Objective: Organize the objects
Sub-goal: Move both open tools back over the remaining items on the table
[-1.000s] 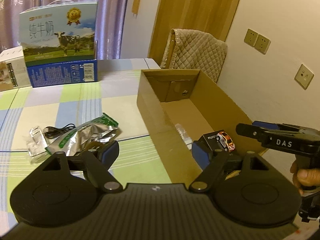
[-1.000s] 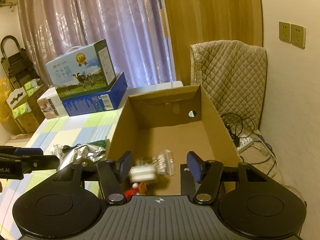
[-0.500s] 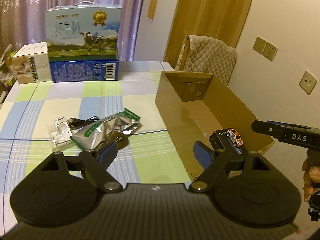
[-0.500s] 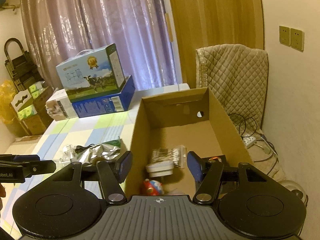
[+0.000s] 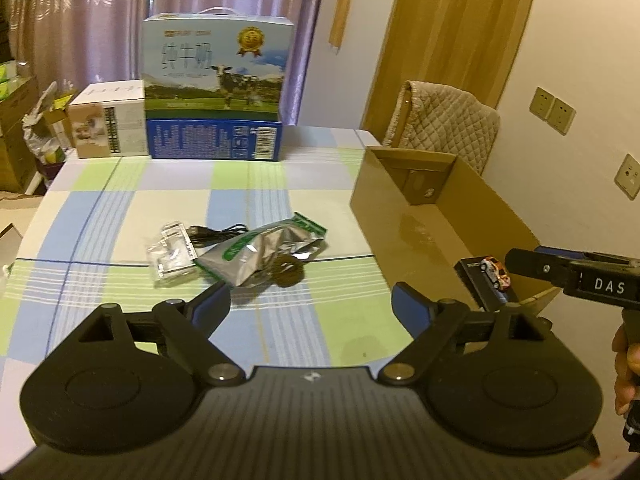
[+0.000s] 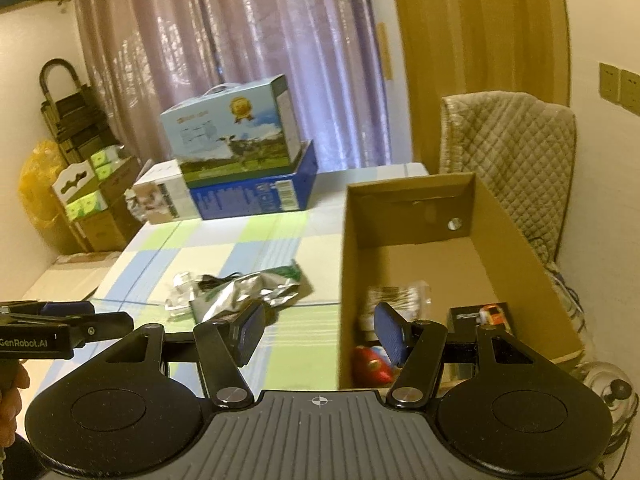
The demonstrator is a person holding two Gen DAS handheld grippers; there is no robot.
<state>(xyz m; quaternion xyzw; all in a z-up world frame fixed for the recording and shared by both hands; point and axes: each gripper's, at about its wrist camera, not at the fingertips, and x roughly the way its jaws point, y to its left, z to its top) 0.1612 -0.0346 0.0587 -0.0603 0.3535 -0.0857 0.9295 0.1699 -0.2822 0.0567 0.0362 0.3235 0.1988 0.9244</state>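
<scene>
While both my grippers hang empty, the last loose items wait on the checked table (image 5: 256, 184).

My left gripper (image 5: 311, 305) is spread wide above the cloth, with the foil pouch (image 5: 262, 249), black cable (image 5: 218, 234) and clear plastic packet (image 5: 170, 254) bunched at its 11 o'clock. My right gripper (image 6: 320, 334) is equally wide over the near left wall of the cardboard box (image 6: 516, 240), where a toy-car box (image 6: 482, 318), a red toy (image 6: 370, 364) and a blurred white packet (image 6: 394, 298) lie inside.

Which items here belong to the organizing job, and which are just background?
Job items: cardboard box, foil pouch, black cable, clear plastic packet, toy car package.

Background: milk carton, quilted chair, curtain.
</scene>
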